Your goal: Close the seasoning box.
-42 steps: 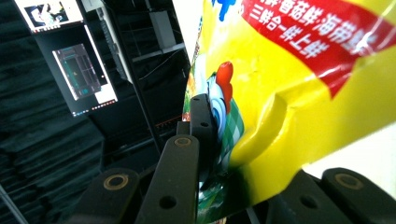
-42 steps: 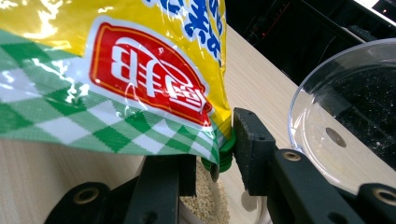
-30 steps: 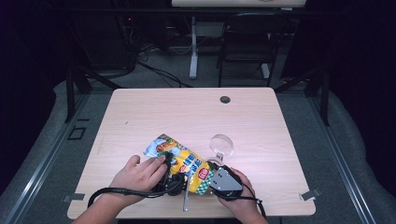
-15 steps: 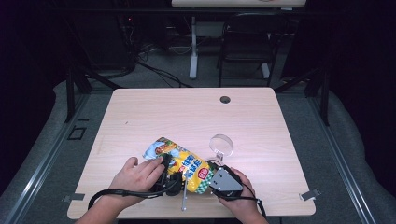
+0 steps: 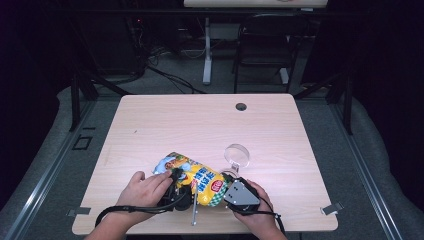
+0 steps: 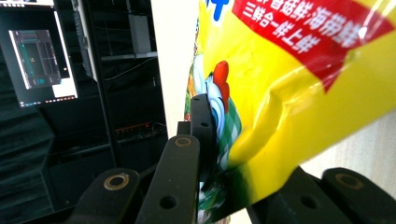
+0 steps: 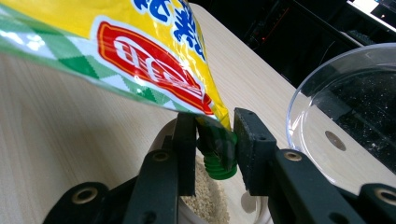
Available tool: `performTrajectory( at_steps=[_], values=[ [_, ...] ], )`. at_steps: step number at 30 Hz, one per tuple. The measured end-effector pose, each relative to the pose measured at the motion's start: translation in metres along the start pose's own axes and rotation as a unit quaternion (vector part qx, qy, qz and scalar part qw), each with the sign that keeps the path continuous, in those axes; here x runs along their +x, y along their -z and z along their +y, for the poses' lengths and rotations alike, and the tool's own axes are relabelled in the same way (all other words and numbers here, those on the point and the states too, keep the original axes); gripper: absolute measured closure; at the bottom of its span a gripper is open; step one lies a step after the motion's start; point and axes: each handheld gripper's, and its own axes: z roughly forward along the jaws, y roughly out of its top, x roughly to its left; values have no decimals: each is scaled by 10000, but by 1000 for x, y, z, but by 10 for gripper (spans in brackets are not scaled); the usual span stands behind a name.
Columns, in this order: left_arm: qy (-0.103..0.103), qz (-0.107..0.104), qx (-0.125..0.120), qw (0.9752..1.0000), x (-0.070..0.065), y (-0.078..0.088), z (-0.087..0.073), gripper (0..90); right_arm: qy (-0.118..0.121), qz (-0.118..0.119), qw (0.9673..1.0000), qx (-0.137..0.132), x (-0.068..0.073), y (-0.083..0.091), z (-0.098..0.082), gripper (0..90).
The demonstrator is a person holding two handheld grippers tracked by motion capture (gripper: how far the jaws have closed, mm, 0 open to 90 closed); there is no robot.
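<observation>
From up high, your snack bag lies slantwise on the worktop, near end between both claws. Left claw view: clamped on the bag's corner. Right claw view: it pinches the bag's green edge, with the clear dish just beside it.

The left gripper lies largely hidden beneath the hand; the snack bag is cut off by the frame edges; the clear dish is cropped at right.
</observation>
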Motion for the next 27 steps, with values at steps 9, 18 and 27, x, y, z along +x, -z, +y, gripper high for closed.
performTrajectory(
  at_steps=[9,18,27],
  values=[
    [286,-94,-68,9995,-4,-3,-5,870,33,-15,10000,13,1,0,1,706],
    [527,-165,-152,9984,-8,-7,-7,870,55,-17,10000,27,0,0,2,707],
    [701,-204,-183,9972,-15,-11,-9,868,96,-45,9999,15,1,0,3,707]
  ],
)
